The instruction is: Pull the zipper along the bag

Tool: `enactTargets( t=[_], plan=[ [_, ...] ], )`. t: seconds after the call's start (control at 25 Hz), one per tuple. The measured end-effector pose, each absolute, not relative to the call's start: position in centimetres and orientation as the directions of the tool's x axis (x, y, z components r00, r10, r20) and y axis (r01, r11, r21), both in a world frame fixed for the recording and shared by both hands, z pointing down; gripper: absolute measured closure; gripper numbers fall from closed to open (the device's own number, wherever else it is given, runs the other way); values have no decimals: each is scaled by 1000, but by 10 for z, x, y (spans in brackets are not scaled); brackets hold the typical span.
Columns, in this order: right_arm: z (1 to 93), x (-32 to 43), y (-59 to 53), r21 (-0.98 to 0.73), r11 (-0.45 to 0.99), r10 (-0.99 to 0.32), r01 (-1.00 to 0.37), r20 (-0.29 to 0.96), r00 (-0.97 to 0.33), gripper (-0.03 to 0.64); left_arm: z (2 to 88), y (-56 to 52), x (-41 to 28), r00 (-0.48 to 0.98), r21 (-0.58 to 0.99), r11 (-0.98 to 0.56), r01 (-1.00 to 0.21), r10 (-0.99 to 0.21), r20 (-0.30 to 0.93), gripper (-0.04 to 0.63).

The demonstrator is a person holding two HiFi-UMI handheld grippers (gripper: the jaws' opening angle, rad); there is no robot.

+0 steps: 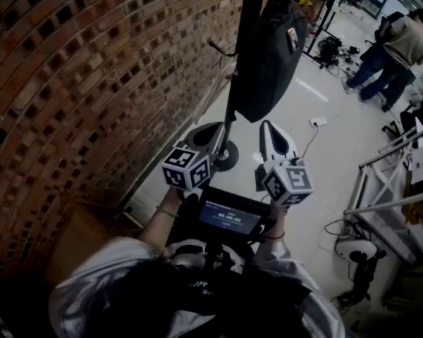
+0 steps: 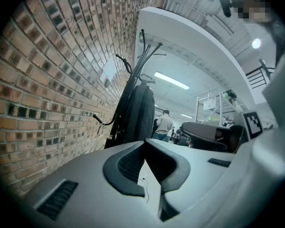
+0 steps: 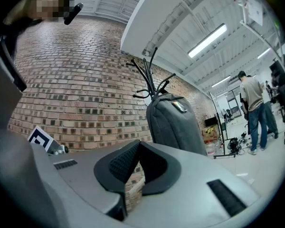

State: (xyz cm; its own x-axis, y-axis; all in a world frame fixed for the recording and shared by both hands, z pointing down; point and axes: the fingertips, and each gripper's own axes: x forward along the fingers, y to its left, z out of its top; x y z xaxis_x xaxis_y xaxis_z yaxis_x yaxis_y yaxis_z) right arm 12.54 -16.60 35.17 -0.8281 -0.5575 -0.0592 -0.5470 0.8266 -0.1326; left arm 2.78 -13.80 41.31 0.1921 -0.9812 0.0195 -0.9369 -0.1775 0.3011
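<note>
Your left gripper [image 2: 143,144] and right gripper [image 3: 137,144] sit clenched, empty. You level them at the hanging bag [image 3: 173,122], seemingly to line up your approach.

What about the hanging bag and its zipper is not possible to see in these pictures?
- Zipper pull: in the head view the bag is dark and too small; no slider can be made out.
- Bag's front: in the left gripper view the bag is only a dark shape without detail.
- Bag's bottom: in the right gripper view it is hidden behind the right gripper.
</note>
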Motion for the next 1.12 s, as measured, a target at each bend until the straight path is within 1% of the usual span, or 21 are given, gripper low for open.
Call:
enactTargets(
  t=[0.2, 0.36, 0.4, 0.48, 0.64, 0.72, 0.8, 0.92, 1.12],
  plan=[
    [329, 109, -196, -70, 833, -554, -549, -111, -825, 617, 411, -164, 12, 223, 270, -208, -940, -975, 23, 588],
    [304, 87, -214, 7, 822, -566, -569, -97, -819, 615, 402, -190, -10, 252, 285, -236, -929, -968, 20, 588],
    [296, 80, -216, 26, 819, -570, -574, -89, -817, 607, 400, -196, -15, 263, 284, -247, -926, -965, 17, 588],
    [282, 68, -222, 60, 811, -576, -581, -91, -813, 566, 396, -208, -22, 284, 281, -271, -921, -959, 9, 588],
    [251, 55, -239, 159, 762, -620, -627, -99, -778, 561, 393, -226, -28, 337, 286, -319, -904, -942, 12, 588],
    [236, 45, -248, 200, 743, -632, -639, -102, -768, 506, 394, -233, -32, 357, 285, -337, -897, -934, 20, 588],
    [223, 38, -256, 243, 718, -650, -652, -102, -753, 491, 395, -240, -34, 386, 286, -363, -887, -922, 26, 588],
    [210, 30, -266, 301, 677, -678, -672, -98, -728, 491, 398, -250, -30, 442, 287, -421, -861, -897, 10, 588],
    [204, 24, -282, 321, 643, -711, -696, -90, -698, 491, 393, -259, -30, 486, 248, -468, -848, -874, 12, 588]
  ],
)
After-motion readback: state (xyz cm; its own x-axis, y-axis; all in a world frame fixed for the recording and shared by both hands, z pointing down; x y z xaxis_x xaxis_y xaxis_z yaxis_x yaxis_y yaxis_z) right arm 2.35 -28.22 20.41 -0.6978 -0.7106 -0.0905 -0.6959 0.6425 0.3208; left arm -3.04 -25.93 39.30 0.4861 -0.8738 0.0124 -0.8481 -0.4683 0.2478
